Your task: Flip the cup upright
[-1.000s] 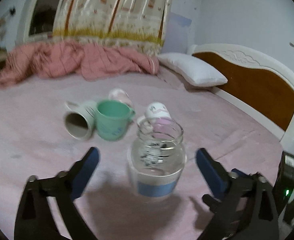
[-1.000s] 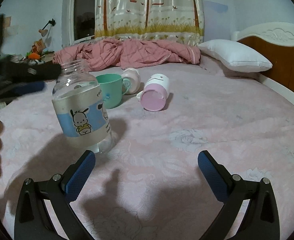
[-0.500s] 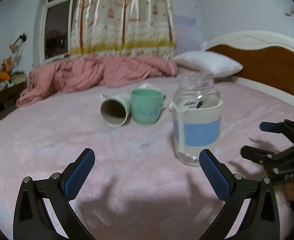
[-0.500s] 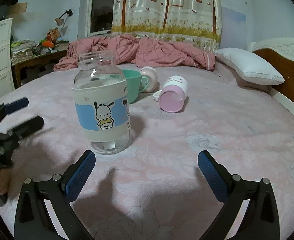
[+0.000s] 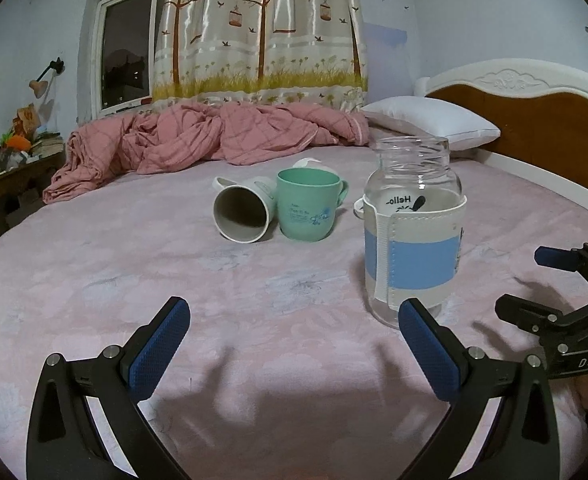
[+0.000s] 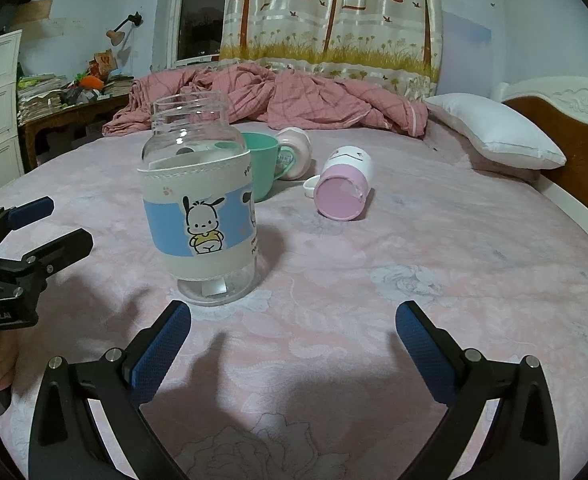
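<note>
Bottle (image 5: pixel 413 236) now upright on bedsheet (image 5: pixel 174 280)

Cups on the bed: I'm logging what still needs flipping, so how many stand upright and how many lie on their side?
Upright: 2, the glass jar and green cup
On side: 3, the grey cup, pink cup, pale cup
Total: 5

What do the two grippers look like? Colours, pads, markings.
The left gripper and the right gripper are alike: black angular frames with silver screws and blue textured pads on the fingertips. White lettering marks each body. No cables or sleeves show.
</note>
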Demonstrator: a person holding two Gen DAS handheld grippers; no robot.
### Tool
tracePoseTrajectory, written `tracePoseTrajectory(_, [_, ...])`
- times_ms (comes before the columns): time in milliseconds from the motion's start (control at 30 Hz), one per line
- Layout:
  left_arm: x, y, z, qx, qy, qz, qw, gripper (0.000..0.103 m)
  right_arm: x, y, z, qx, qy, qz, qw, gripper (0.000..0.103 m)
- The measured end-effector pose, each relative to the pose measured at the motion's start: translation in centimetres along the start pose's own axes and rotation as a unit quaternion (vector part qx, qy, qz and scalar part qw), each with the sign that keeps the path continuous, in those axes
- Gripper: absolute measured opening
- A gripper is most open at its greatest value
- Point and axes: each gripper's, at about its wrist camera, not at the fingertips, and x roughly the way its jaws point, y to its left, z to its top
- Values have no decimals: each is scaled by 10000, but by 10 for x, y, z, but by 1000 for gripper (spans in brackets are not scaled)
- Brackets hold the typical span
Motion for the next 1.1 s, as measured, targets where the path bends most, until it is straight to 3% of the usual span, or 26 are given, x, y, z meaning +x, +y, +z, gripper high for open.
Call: tracePoseTrajectory(1100, [3, 6, -1, -80, 46, -22, 10000, 103, 7, -6, -2, 60, 121, -41, 9999, 103])
